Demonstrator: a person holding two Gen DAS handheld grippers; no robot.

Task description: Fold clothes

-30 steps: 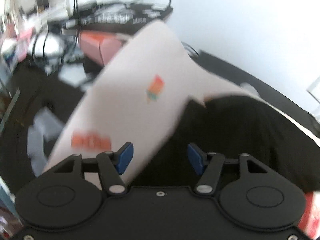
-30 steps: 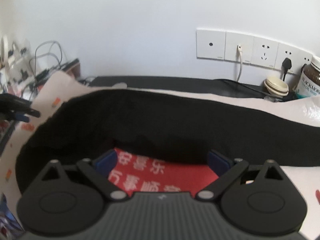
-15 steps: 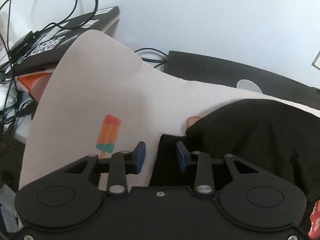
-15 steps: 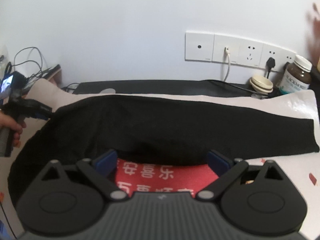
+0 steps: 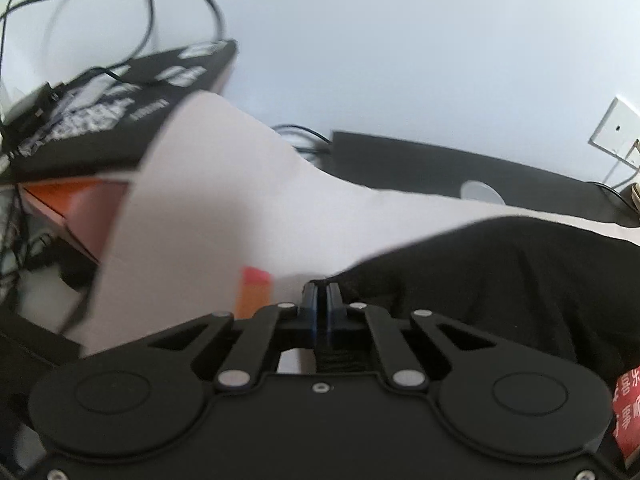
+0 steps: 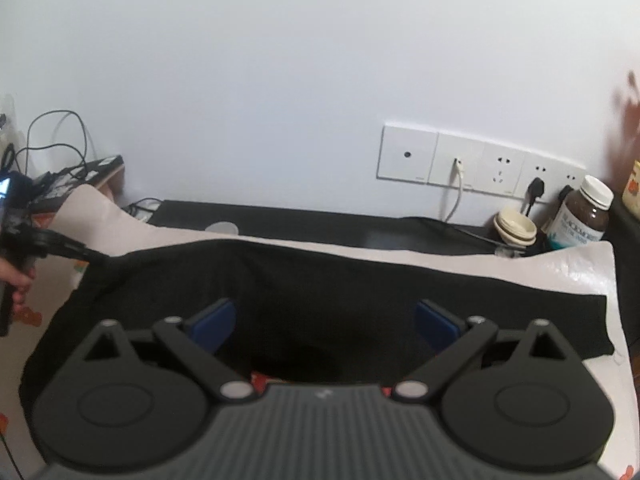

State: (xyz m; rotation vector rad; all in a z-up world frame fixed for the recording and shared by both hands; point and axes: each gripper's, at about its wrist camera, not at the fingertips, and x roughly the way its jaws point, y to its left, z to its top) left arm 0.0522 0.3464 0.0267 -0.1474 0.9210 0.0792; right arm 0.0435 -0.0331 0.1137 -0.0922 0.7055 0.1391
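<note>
- Left wrist view: we see the left gripper [image 5: 321, 300] with its blue fingers [image 5: 309, 300] pressed together on the near left edge of the black garment [image 5: 500, 276]. A strip of the dark fabric shows between the pads, lower down.
- The garment spreads to the right over a pale sheet [image 5: 224, 216] printed with small coloured motifs. One motif, an orange and red shape [image 5: 253, 292], is half hidden behind the gripper's linkage.
- The far left is blurred. We make out a black box with white lettering [image 5: 120, 108] and looping cables [image 5: 120, 12], but we cannot read the print.
- A red item with white characters [image 5: 628, 412] is cut off at the right edge.
- Right wrist view: the right gripper [image 6: 325, 320] has its fingers spread wide apart with nothing between them. It hovers over the near edge of the garment [image 6: 320, 280].
- The garment lies in a long band across the sheet on the bench [image 6: 320, 220], from left to right.
- At the far left we see the left gripper [image 6: 90, 255] pinching the garment's corner; the hand [image 6: 18, 284] holding it is partly cut off.
- Against the far wall sit wall sockets [image 6: 476, 166], a brown jar [image 6: 582, 216] and a small cream pot [image 6: 514, 230].
- A sliver of red [image 6: 260, 380] shows under the garment, mostly hidden by the gripper body.
</note>
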